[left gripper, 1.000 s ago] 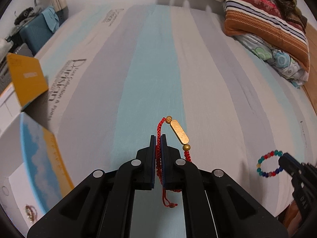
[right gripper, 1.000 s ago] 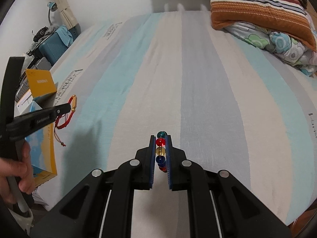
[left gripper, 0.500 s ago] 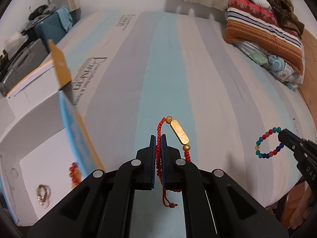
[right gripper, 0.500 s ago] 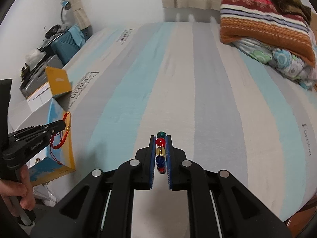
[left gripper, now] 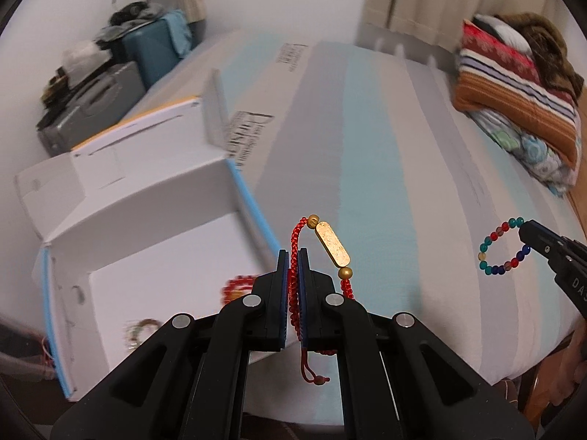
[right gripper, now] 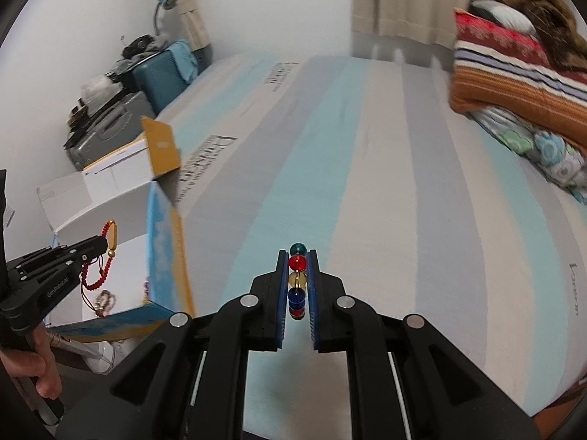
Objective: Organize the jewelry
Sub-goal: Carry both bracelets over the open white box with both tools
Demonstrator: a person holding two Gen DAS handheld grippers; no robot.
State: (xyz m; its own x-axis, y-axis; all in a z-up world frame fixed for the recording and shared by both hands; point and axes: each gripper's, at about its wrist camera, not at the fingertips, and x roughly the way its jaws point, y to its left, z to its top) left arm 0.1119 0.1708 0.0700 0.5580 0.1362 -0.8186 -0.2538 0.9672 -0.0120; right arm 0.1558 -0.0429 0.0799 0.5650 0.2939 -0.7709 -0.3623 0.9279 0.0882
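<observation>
1. The left gripper (left gripper: 292,256) is held out level, its jaws pressed close together on a red cord.
2. The right gripper (right gripper: 298,256) points forward, jaws narrowed around a row of beads.
3. The person's left hand (right gripper: 33,370) grips the handle.

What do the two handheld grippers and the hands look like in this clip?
Both the left gripper and the right gripper are matte black plastic with silver round bolts, blue pads lining the fingers and small white lettering on the side. The hand is bare, no sleeve visible.

Black hand-held gripper (left gripper: 292,256), blue pads, silver screws.
</observation>
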